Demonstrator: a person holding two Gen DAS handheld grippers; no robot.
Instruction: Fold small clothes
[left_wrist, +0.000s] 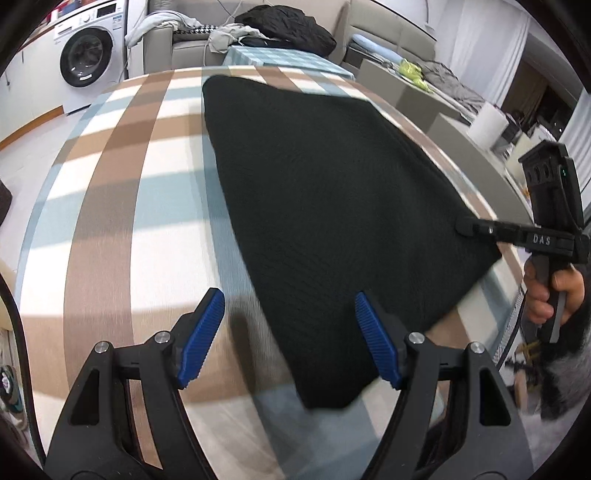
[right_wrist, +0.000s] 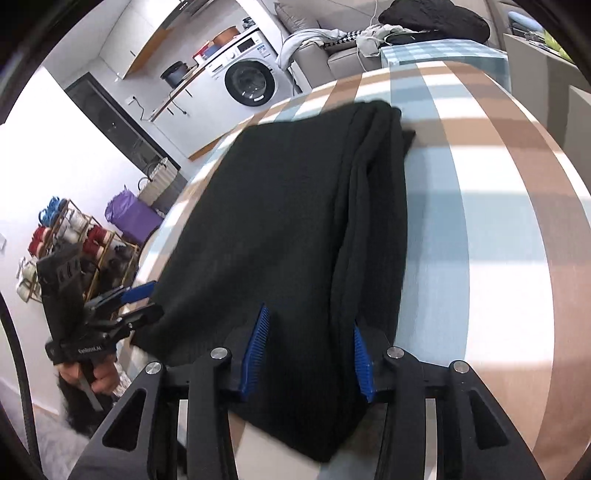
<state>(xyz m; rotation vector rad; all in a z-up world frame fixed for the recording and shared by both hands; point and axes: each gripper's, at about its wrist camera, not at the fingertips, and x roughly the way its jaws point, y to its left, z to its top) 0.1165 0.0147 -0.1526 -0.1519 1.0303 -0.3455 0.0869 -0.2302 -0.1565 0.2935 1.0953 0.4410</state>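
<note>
A black knit garment (left_wrist: 325, 206) lies folded flat on the striped tablecloth (left_wrist: 122, 206); in the right wrist view (right_wrist: 280, 236) its layered folded edges run along its right side. My left gripper (left_wrist: 290, 332) is open, its blue pads over the garment's near left corner, holding nothing. My right gripper (right_wrist: 308, 350) is open with the garment's near edge between its blue pads. The right gripper also shows in the left wrist view (left_wrist: 467, 226), resting at the garment's right edge. The left gripper shows in the right wrist view (right_wrist: 144, 299) at the garment's left corner.
The table's right edge (left_wrist: 491, 206) is close to the garment. Beyond the table are a washing machine (left_wrist: 86, 55), a sofa with dark clothes (left_wrist: 288, 26), a paper roll (left_wrist: 487, 123) and a shoe rack (right_wrist: 74, 236).
</note>
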